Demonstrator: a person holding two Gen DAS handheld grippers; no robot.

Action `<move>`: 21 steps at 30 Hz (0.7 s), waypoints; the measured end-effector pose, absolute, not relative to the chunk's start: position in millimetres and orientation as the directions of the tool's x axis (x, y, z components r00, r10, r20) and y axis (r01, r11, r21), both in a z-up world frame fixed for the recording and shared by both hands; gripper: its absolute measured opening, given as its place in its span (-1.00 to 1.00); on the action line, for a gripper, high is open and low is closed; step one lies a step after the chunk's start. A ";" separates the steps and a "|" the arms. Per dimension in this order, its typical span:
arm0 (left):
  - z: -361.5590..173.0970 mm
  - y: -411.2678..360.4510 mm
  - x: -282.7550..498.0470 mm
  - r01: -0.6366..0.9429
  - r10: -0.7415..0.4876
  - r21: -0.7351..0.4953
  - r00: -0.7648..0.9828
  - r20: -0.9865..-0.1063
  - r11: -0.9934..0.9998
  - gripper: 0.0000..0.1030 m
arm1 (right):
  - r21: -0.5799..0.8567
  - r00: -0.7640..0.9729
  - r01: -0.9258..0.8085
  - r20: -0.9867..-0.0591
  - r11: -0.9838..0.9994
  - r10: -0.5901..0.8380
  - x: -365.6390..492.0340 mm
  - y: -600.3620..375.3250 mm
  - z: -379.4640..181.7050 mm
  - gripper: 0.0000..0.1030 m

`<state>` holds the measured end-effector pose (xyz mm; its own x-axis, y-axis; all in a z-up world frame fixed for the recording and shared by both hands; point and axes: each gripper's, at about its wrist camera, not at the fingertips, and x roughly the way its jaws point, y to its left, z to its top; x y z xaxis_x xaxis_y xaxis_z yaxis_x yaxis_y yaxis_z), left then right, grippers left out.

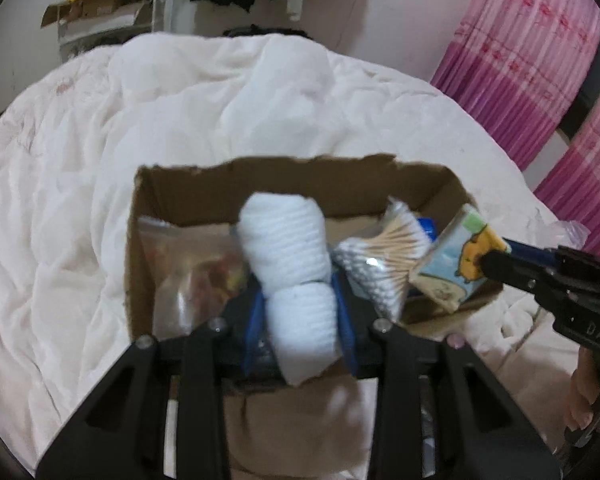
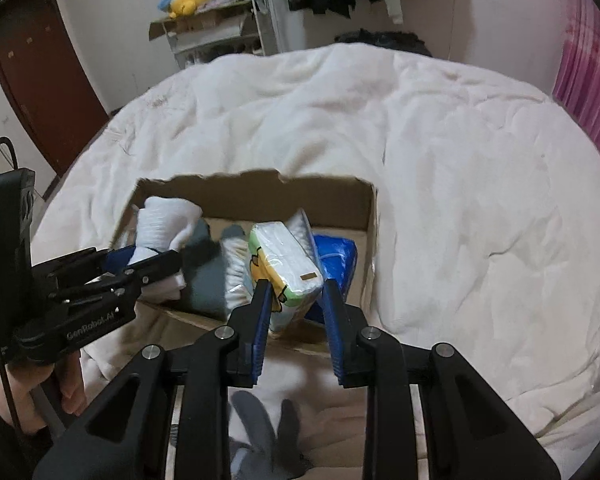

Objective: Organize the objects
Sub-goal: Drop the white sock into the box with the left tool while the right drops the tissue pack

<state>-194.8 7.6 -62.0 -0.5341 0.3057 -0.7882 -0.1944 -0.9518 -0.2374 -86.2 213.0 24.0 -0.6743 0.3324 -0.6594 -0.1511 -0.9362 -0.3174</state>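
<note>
An open cardboard box (image 1: 188, 188) (image 2: 340, 200) sits on a white bed. My left gripper (image 1: 300, 300) is shut on a rolled white sock (image 1: 288, 248) and holds it over the box's left half; it also shows in the right wrist view (image 2: 160, 224). My right gripper (image 2: 296, 292) is shut on a tissue pack with a yellow cartoon print (image 2: 284, 264) (image 1: 456, 260) over the box's right side. Inside the box lie a bag of cotton swabs (image 1: 384, 256), a clear bag with colourful contents (image 1: 192, 268), a grey sock (image 2: 204, 276) and a blue packet (image 2: 336, 256).
The white quilt (image 2: 440, 160) spreads all around the box. A grey sock (image 2: 260, 432) lies on the bed in front of the box. Pink curtains (image 1: 520, 60) hang at right. A shelf with a yellow plush (image 2: 188, 0) and hanging clothes stand beyond the bed.
</note>
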 end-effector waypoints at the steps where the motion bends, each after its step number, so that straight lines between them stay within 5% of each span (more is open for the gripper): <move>1: -63.8 9.1 -195.6 -0.197 0.303 -0.232 -0.533 -0.790 -0.952 -0.33 | -0.325 -0.668 -0.168 -0.657 -0.931 0.350 -88.4 217.2 22.6 -0.45; 8: -67.4 12.0 -197.7 -0.168 0.274 -0.217 -0.526 -0.805 -0.962 -0.23 | -0.316 -0.672 -0.196 -0.646 -0.928 0.361 -87.7 225.6 19.3 -0.38; 11: -63.6 13.4 -193.2 -0.159 0.246 -0.190 -0.537 -0.807 -0.969 -0.11 | -0.320 -0.694 -0.194 -0.624 -0.927 0.360 -83.1 219.4 23.6 -0.04; 13: -60.8 14.8 -189.3 -0.168 0.254 -0.193 -0.536 -0.806 -0.967 0.13 | -0.327 -0.706 -0.197 -0.607 -0.924 0.365 -79.1 215.6 27.5 0.33; 15: -54.9 15.9 -182.0 -0.171 0.252 -0.187 -0.550 -0.796 -0.967 0.44 | -0.324 -0.711 -0.204 -0.600 -0.924 0.367 -73.0 213.4 31.0 0.44; 21: -31.4 9.6 -149.3 -0.172 0.266 -0.203 -0.586 -0.766 -0.964 0.53 | -0.327 -0.709 -0.208 -0.599 -0.922 0.372 -39.6 209.3 27.9 0.45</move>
<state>-149.3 9.6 -31.4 -0.5859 0.2659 -0.7655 -0.1719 -0.9639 -0.2032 -39.6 209.3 27.9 -0.7088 0.3720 -0.5993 -0.2075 -0.9220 -0.3268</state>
